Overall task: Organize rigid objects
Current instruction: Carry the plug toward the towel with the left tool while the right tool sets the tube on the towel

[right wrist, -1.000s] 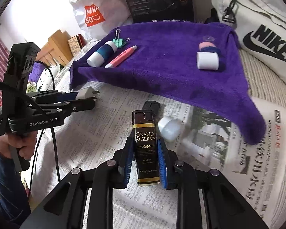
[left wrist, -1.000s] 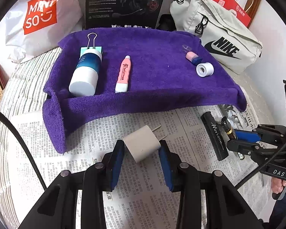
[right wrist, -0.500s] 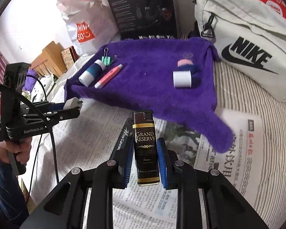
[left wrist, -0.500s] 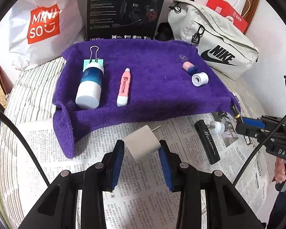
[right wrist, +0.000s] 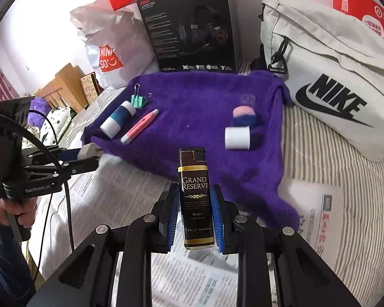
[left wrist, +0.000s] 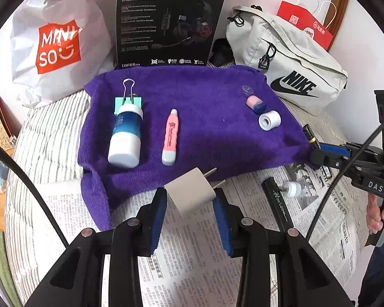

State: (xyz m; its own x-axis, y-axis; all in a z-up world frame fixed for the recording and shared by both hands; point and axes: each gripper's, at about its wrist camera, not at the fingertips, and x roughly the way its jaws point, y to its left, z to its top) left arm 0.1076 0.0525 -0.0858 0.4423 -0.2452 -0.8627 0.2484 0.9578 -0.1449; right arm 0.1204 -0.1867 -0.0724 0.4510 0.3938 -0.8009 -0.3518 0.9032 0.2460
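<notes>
Striped bedding (right wrist: 317, 153) under spread newspaper (left wrist: 192, 268); purple towel (left wrist: 204, 107) on the far half, bags and a black headset box (left wrist: 171, 20) behind. Small clear item at the towel's far right edge is hard to make out. Left gripper (left wrist: 190, 204) is clamped on a white plug adapter (left wrist: 192, 192), prongs pointing far-right, above the towel's near edge. Right gripper (right wrist: 195, 217) is closed tight on a dark lighter (right wrist: 195, 197), upright, over the towel's near edge; from the left view only its tip shows. Left view alone shows a black bar (left wrist: 277, 204) and white cap (left wrist: 293, 188) on the paper at right.
</notes>
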